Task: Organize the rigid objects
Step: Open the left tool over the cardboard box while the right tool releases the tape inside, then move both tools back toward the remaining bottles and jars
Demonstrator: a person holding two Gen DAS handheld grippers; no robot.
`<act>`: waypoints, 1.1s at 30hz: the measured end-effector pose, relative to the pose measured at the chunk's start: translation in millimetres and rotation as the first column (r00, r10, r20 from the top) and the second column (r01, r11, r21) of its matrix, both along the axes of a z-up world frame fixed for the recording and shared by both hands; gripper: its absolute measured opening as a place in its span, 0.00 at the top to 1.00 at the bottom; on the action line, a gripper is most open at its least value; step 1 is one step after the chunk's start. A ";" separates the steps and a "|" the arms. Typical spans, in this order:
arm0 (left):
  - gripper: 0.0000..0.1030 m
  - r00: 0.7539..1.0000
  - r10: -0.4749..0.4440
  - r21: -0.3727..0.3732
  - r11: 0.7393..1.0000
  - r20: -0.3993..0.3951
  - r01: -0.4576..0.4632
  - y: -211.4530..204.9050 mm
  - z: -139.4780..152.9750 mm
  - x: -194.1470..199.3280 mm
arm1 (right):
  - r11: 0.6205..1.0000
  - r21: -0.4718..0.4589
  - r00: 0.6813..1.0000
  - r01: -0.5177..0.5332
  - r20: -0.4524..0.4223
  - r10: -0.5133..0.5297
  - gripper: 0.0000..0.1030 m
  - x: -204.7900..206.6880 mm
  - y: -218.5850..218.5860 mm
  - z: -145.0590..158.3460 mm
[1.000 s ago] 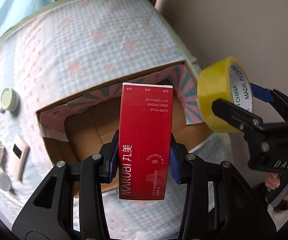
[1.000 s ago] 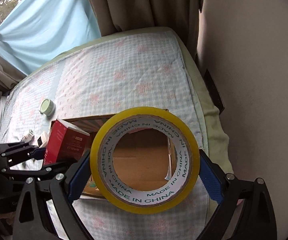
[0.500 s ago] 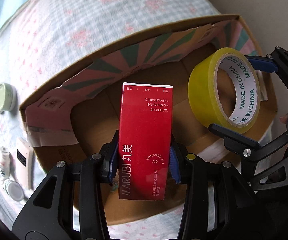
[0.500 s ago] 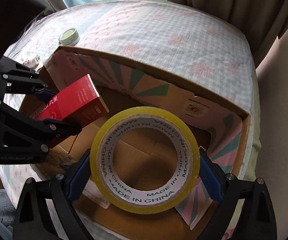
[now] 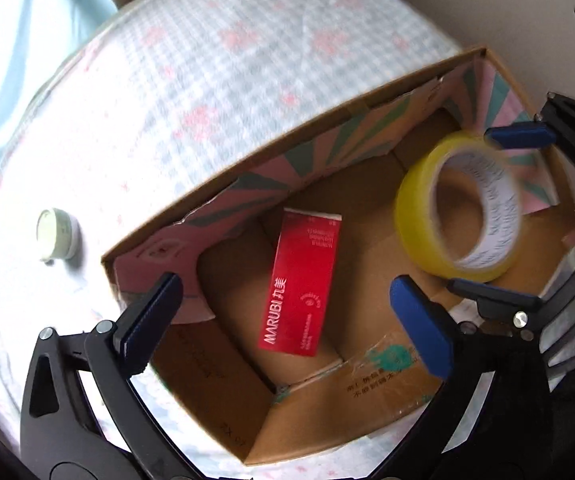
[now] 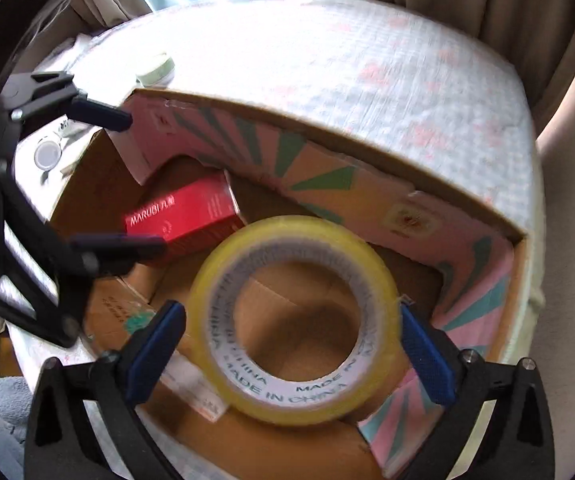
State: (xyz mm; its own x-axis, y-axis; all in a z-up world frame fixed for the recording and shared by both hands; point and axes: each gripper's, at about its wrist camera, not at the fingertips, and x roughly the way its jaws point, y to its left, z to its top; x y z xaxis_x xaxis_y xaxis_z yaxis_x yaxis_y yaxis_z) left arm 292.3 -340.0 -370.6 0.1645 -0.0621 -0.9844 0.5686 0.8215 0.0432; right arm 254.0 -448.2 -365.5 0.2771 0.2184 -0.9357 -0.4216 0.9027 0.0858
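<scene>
A red Marubi carton (image 5: 299,280) lies loose on the floor of the open cardboard box (image 5: 287,136). Above it my left gripper (image 5: 284,282) has its jaws opening, wide apart, pads clear of the carton. In the right wrist view the yellow tape roll (image 6: 295,396) is blurred between the blue pads of my right gripper (image 6: 291,310), whose jaws are opening, with a gap on the left side. That view also has the carton (image 6: 183,216), the left gripper (image 6: 146,181) and the box (image 6: 327,132). The left wrist view shows the roll (image 5: 415,216) inside the right gripper (image 5: 471,210).
The box sits on a bed with a checked, flowered sheet (image 5: 215,60). A green-lidded jar (image 5: 57,234) stands left of the box, seen as the jar (image 6: 155,68) beyond it. Small toiletries (image 6: 47,156) lie near the left edge. A wall (image 5: 487,8) runs close on the right; curtains (image 6: 467,8) hang behind.
Both grippers sank into the cardboard box. The left one let go of the red carton, which dropped to the box floor. The right jaws spread and the tape roll came loose.
</scene>
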 end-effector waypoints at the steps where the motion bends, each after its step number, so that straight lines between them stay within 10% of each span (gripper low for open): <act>1: 0.00 1.000 0.010 -0.007 1.000 -0.014 -0.010 3.2 0.7 0.2 | 1.000 0.009 1.000 -0.004 0.023 0.004 0.00 -3.6 -0.2 5.4; 18: 0.00 0.999 0.009 -0.060 0.998 0.041 -0.006 14.6 58.8 -24.0 | 0.995 0.021 0.987 0.102 0.122 -0.104 0.00 -32.7 -5.0 64.5; 33: 0.00 0.973 0.130 -0.187 0.978 0.193 -0.094 108.7 183.9 -70.0 | 0.993 -0.120 0.972 -0.009 0.234 0.037 0.00 -74.3 67.3 158.9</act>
